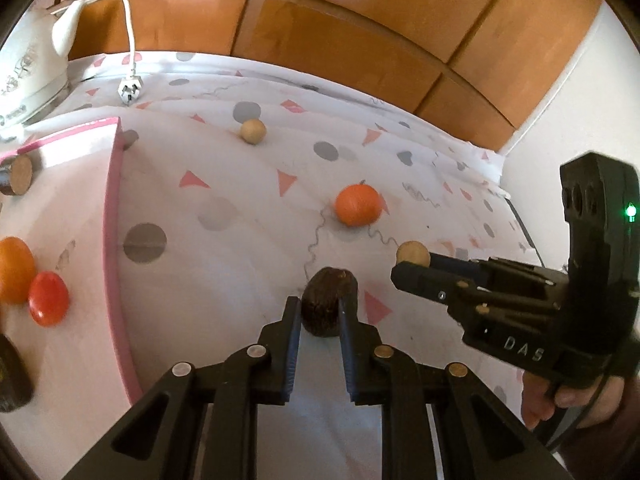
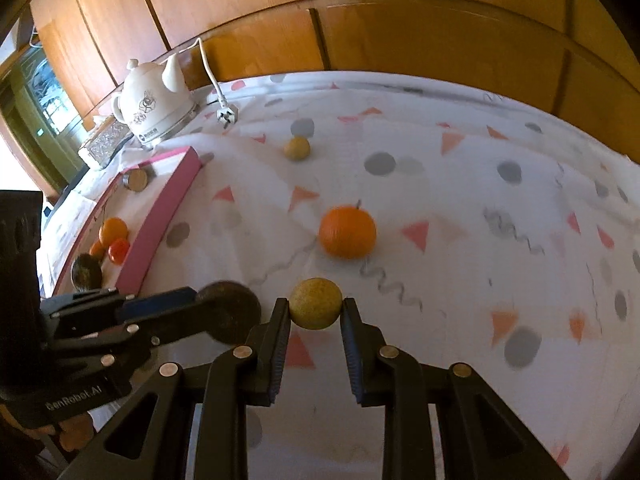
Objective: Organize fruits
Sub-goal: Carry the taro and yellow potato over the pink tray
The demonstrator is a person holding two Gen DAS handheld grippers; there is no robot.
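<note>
Dark-brown, rough-skinned fruit [image 1: 329, 304] sits clamped across its middle in the left gripper [image 1: 320, 308] above the table [image 1: 224, 216], the yellow-green fruit [image 2: 315, 303] likewise in the right gripper [image 2: 314, 310]; we judge both light, firm, roll-prone.

The left gripper [image 1: 320, 312] pinches a dark brown fruit [image 1: 329, 304] over the patterned cloth [image 1: 240, 240]. Just right, the right gripper [image 1: 416, 264] grips a small tan fruit [image 1: 411, 253]. An orange [image 1: 357, 205] lies beyond; a pink-rimmed tray [image 1: 116, 216] sits left.
</note>
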